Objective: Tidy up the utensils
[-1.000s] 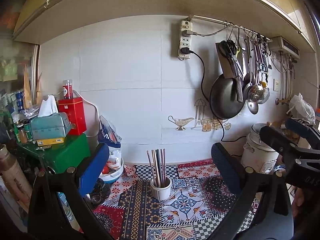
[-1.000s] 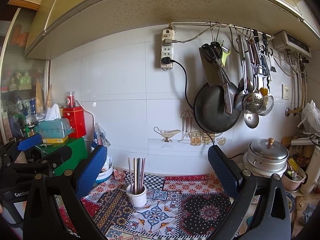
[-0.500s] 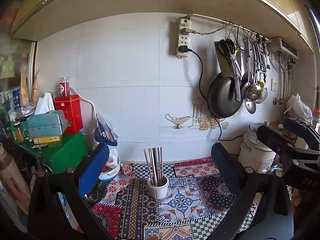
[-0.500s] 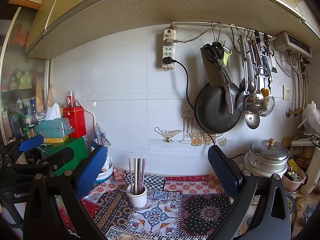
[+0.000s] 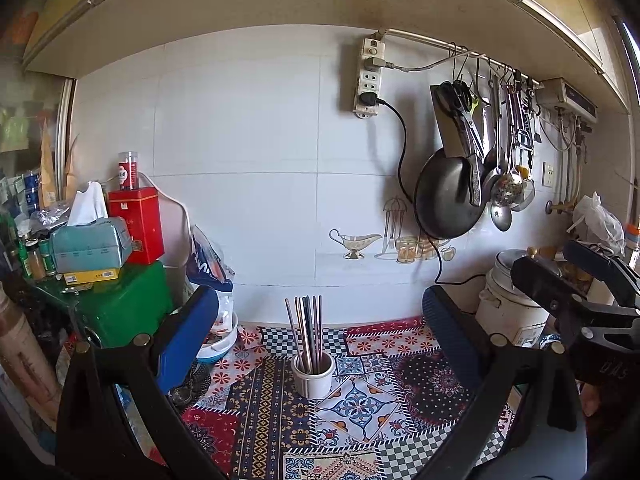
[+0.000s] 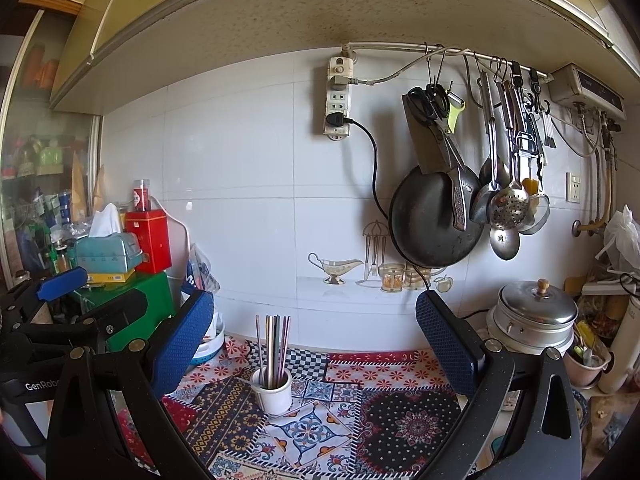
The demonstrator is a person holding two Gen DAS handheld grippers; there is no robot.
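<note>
Holding both grippers, left gripper and right gripper, with jaws spread apart and empty, we see the chopsticks upright in a white cup between the jaws, beyond them.

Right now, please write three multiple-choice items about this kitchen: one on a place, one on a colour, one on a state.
1. Where do the chopsticks stand?
A. in a white cup
B. on the rail
C. in the pot

2. What colour is the tin beside the tissue box?
A. yellow
B. red
C. white

3. How is the right gripper?
A. shut on a spoon
B. shut on chopsticks
C. open

Answers: 1 A, they rise from the cup on the patterned mat. 2 B, its sides are red. 3 C, its blue pads stand far apart with nothing between.
</note>
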